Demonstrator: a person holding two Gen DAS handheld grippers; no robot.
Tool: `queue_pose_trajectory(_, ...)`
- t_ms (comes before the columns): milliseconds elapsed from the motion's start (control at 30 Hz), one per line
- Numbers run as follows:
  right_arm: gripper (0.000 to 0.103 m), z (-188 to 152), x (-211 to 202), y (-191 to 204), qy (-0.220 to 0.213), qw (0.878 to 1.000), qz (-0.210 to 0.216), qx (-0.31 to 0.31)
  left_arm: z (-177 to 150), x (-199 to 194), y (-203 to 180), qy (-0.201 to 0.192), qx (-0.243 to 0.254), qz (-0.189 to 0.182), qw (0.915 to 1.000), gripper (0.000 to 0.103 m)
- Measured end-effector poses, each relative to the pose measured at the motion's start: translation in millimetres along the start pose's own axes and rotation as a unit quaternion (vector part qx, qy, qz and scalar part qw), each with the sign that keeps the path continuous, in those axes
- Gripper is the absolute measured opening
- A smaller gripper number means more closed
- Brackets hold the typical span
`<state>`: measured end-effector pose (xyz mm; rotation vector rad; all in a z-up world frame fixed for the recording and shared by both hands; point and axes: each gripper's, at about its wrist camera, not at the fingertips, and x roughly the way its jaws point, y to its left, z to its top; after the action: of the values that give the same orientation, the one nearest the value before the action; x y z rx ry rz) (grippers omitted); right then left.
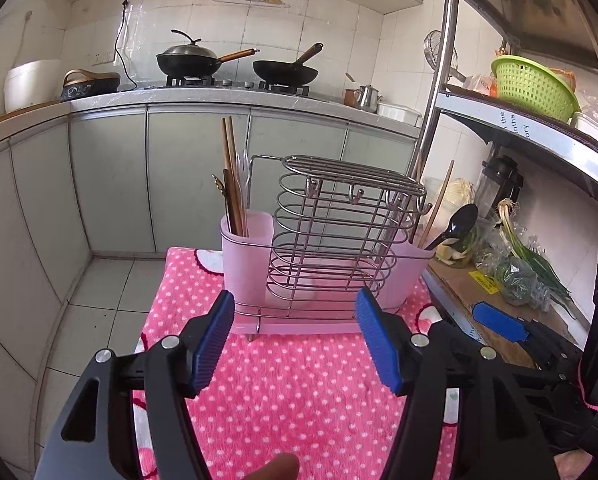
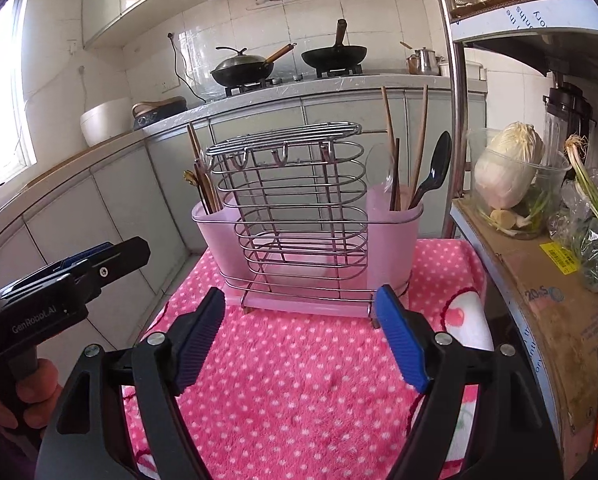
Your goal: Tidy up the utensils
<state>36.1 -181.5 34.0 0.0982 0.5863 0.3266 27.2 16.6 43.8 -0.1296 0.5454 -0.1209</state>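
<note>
Pink, white-dotted cloth (image 2: 299, 364) covers the table, and on it stands the utensil holder (image 2: 307, 216): a wire rack between two translucent pink cups. Its left cup holds wooden chopsticks (image 1: 231, 176) and a gold-tipped piece too small to make out; the right cup holds more chopsticks and a black spoon (image 2: 433, 176), their lower ends blurred behind the plastic. Both grippers hover short of the holder, touching nothing. The left gripper (image 1: 295, 344) has its jaws spread wide with only bare cloth between them, and so does the right gripper (image 2: 299, 340). A metal shelf unit (image 2: 455, 92) crowds the holder's right side; open floor lies to its left.
</note>
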Motion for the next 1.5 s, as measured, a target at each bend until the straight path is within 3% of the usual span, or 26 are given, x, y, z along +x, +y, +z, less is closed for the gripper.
queue_pose_trajectory(700,0.078,-10,-2,-6,0.02,0.999,-0.027,0.016,-15,7,-15,0.032,0.01,0.038,0.9987,0.062)
queue_pose_trajectory(1500,0.078,-11,0,-5,0.026,0.999,-0.029,0.013,-17,10,-15,0.042,0.009,0.043,0.9982,0.062)
